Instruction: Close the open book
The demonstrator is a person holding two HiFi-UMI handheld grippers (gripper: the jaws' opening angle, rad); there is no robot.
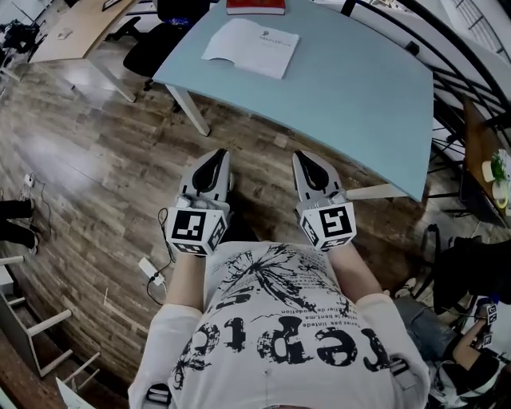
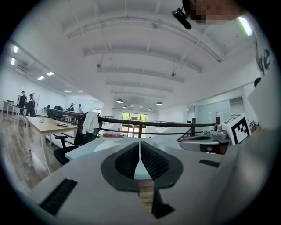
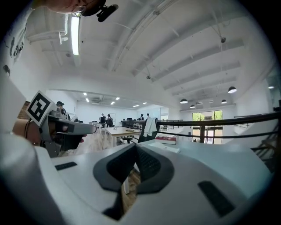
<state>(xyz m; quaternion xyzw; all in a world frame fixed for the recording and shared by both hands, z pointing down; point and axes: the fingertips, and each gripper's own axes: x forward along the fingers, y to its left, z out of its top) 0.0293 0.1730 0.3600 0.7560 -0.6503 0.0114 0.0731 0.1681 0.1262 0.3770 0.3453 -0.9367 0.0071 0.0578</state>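
Pressing together along their whole length, the jaws of the left gripper (image 2: 140, 146) held nothing, and the jaws of the right gripper (image 3: 135, 147) stood closed in the same way, also empty. Both grippers pointed toward the light blue table (image 1: 351, 96), side by side, and hung short of its near edge above the wooden floor (image 1: 96, 160). The open book (image 1: 251, 46) lay flat on the table toward its far side, white pages up, well apart from both grippers. A red book (image 1: 255, 6) lay closed at the table's far edge, just beyond the open one. A black office chair (image 1: 160, 44) stood off the table's far left corner.
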